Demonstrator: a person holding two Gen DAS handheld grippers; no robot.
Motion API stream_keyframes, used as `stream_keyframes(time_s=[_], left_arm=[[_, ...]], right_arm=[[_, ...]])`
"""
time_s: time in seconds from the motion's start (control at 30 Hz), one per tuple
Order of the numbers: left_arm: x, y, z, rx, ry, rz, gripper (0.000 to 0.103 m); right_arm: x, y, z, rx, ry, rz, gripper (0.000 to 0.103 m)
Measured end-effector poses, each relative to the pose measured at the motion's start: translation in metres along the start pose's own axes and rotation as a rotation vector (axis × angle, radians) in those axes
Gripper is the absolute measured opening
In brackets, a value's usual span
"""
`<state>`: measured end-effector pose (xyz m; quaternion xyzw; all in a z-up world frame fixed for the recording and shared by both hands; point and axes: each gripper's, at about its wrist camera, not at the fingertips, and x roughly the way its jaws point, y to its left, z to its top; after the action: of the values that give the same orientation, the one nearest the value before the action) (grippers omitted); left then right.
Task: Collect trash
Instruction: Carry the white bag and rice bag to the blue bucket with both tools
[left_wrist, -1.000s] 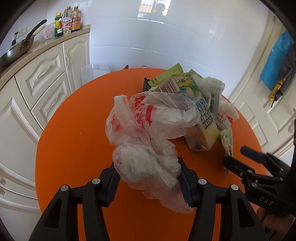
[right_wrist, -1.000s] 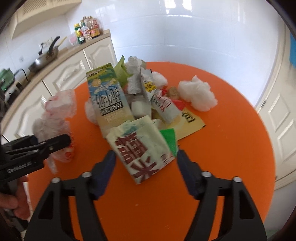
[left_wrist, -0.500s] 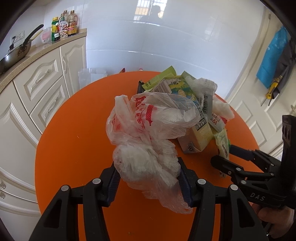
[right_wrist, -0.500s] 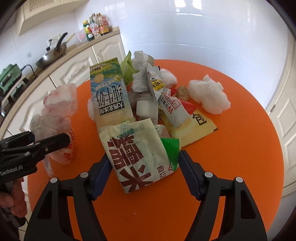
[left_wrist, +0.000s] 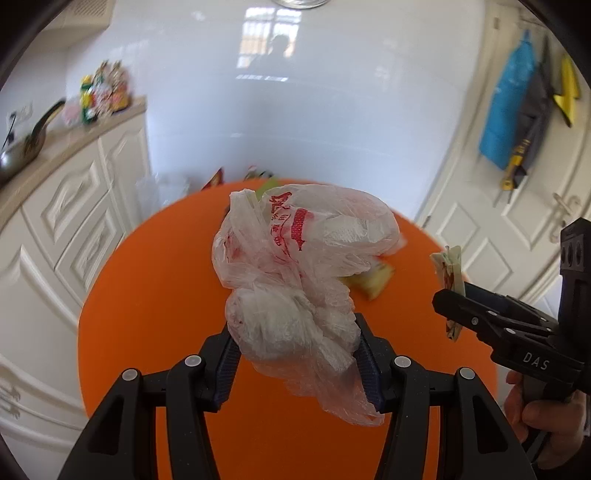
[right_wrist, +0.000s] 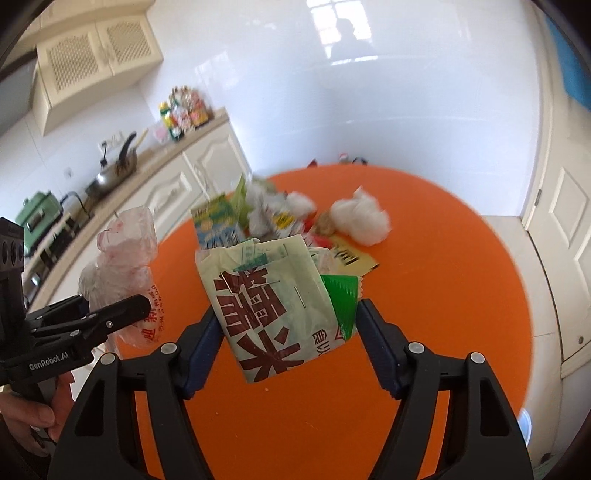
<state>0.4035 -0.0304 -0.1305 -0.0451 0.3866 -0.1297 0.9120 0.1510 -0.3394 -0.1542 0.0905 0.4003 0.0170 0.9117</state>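
My left gripper (left_wrist: 295, 354) is shut on a crumpled clear plastic bag (left_wrist: 299, 266) with red print and holds it above the round orange table (left_wrist: 155, 295). My right gripper (right_wrist: 286, 343) is shut on a pale green paper packet (right_wrist: 269, 302) with large dark-red characters, a green wrapper (right_wrist: 341, 302) against it, lifted off the table. The plastic bag also shows in the right wrist view (right_wrist: 125, 258), left of the packet. The rest of the trash lies in a pile (right_wrist: 266, 218) on the table: a milk carton (right_wrist: 214, 225), wrappers and a white wad (right_wrist: 360, 218).
White cabinets (left_wrist: 66, 221) with a counter, a pan (right_wrist: 114, 173) and bottles (right_wrist: 183, 110) stand to the left. A white door (left_wrist: 517, 229) is on the right, with a blue cloth (left_wrist: 506, 114) hanging above it. A tiled wall is behind the table.
Both grippers have risen from the table with their loads. The right gripper closed on the packet and lifted it off the pile. The trash pile now lies lower and farther away.
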Motion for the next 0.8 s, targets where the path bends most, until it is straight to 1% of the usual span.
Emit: stream_keyframes(time_s=[0.07, 0.13, 0.17, 0.23, 0.33, 0.43, 0.53, 0.57, 0.67, 0.73, 0.8], left_arm=[[-0.011, -0.019, 0.003, 0.034, -0.021, -0.028, 0.052], [-0.019, -0.037, 0.004, 0.067, -0.036, -0.05, 0.052], [-0.024, -0.051, 0.005, 0.092, -0.044, -0.072, 0.052], [-0.029, -0.071, 0.006, 0.127, -0.053, -0.109, 0.052], [-0.034, -0.115, 0.004, 0.202, -0.056, -0.184, 0.052], [-0.033, -0.166, -0.005, 0.285, -0.039, -0.284, 0.052], [-0.024, -0.22, -0.021, 0.362, 0.012, -0.381, 0.052], [-0.019, -0.238, -0.029, 0.386, 0.04, -0.415, 0.052], [-0.005, -0.287, -0.054, 0.447, 0.133, -0.504, 0.052], [0.007, -0.32, -0.075, 0.492, 0.201, -0.542, 0.052], [0.021, -0.346, -0.095, 0.533, 0.266, -0.558, 0.052]], right_arm=[[-0.019, -0.014, 0.001, 0.023, -0.035, -0.007, 0.072], [-0.042, -0.031, 0.0, 0.05, -0.076, -0.029, 0.072], [-0.053, -0.04, 0.0, 0.062, -0.095, -0.043, 0.072], [-0.08, -0.061, -0.004, 0.092, -0.135, -0.091, 0.072], [-0.115, -0.092, -0.013, 0.138, -0.174, -0.169, 0.072], [-0.15, -0.133, -0.033, 0.217, -0.194, -0.27, 0.072], [-0.184, -0.18, -0.064, 0.323, -0.2, -0.372, 0.072], [-0.19, -0.19, -0.071, 0.346, -0.199, -0.395, 0.072], [-0.212, -0.236, -0.109, 0.438, -0.181, -0.484, 0.072], [-0.219, -0.267, -0.136, 0.507, -0.156, -0.515, 0.072], [-0.217, -0.295, -0.16, 0.576, -0.121, -0.538, 0.072]])
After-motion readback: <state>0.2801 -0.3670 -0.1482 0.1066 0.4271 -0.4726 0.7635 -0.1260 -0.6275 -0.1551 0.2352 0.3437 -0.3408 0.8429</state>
